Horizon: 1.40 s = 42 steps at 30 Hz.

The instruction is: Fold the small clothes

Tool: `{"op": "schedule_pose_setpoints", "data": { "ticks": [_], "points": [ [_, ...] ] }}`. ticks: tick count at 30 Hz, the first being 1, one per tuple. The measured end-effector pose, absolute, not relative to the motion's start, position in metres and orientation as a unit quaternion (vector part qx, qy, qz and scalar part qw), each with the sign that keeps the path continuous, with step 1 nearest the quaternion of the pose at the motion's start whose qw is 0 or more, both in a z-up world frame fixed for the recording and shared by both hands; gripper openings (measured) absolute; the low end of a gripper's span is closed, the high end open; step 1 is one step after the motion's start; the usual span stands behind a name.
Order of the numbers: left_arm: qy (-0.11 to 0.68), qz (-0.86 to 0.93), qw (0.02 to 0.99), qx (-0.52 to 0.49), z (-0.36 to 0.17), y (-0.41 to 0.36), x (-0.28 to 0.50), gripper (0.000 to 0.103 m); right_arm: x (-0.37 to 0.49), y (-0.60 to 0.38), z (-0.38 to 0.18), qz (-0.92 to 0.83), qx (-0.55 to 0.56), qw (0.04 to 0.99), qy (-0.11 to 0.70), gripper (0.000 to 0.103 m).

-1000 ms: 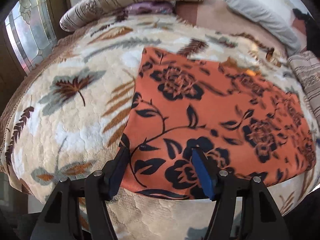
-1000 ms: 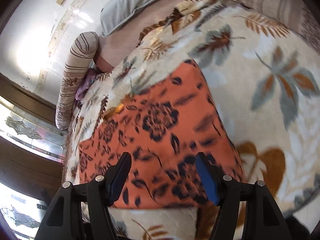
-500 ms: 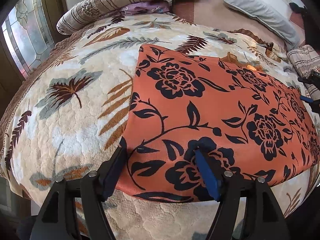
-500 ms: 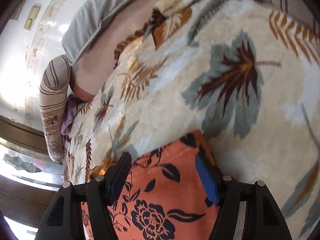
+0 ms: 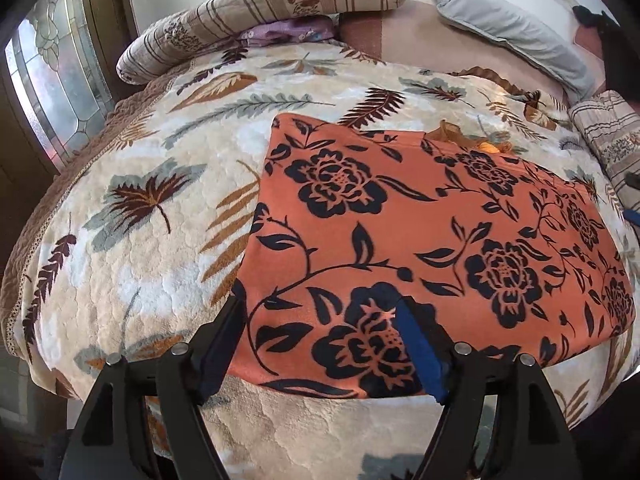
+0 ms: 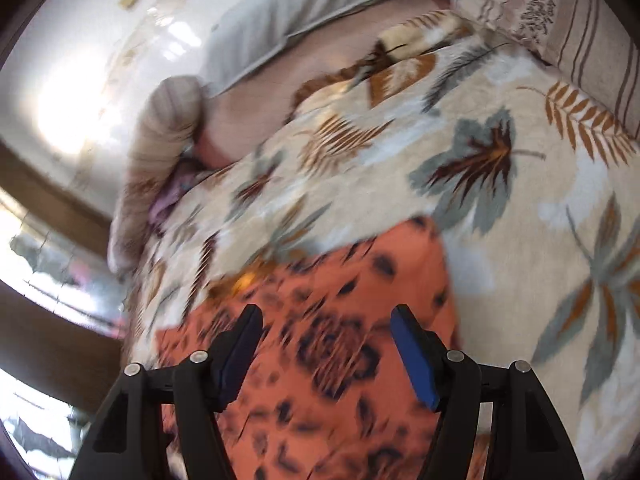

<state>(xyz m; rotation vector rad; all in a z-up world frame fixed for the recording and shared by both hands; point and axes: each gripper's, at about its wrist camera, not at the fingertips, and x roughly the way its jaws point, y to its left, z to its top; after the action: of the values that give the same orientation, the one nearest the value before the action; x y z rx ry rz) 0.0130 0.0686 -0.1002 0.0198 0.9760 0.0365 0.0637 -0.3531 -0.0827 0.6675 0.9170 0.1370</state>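
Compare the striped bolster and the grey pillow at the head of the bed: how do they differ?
The striped bolster is a long roll, beige with brown stripes and floral bands; the grey pillow is flat and plain. The bolster lies over a purple cloth; the pillow lies on bare pinkish sheet. Both lie beyond the leaf-print blanket.

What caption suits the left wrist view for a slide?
Open left hand-held gripper above the near edge of an orange floral garment lying flat on a leaf-patterned blanket.
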Motion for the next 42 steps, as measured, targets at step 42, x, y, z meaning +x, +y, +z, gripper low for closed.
{"op": "schedule_pose_setpoints", "data": {
  "ticks": [42],
  "points": [
    [0.511, 0.076, 0.856, 0.016, -0.129, 0.096, 0.008, 0.08, -0.033, -0.362, -0.154, 0.041, 0.365, 0.794, 0.484, 0.078]
  ]
}}
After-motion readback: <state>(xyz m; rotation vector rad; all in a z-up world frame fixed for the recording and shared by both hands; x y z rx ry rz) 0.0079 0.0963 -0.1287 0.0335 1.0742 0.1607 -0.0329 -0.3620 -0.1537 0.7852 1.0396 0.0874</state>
